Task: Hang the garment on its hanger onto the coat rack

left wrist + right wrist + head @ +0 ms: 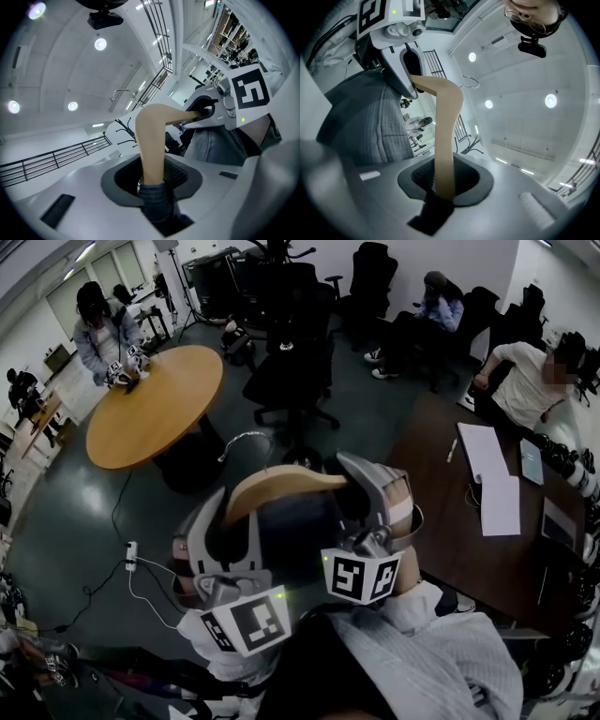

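Note:
A light wooden hanger point(281, 486) carries a dark grey-blue garment point(300, 531) and is held up in front of me. My left gripper point(228, 514) is shut on the hanger's left arm point(151, 136), with garment cloth point(154, 201) caught at the pads. Over on the other arm point(445, 126), my right gripper point(364, 482) is shut too. The metal hook point(246, 439) points away from me. A black coat rack point(123, 130) stands well beyond the hook, small in both gripper views point(472, 142).
A round wooden table point(155, 404) stands at the left with a person beside it. A dark table point(450, 540) with papers is at the right. Black office chairs point(291, 371) stand straight ahead. A power strip point(131, 554) and cables lie on the floor.

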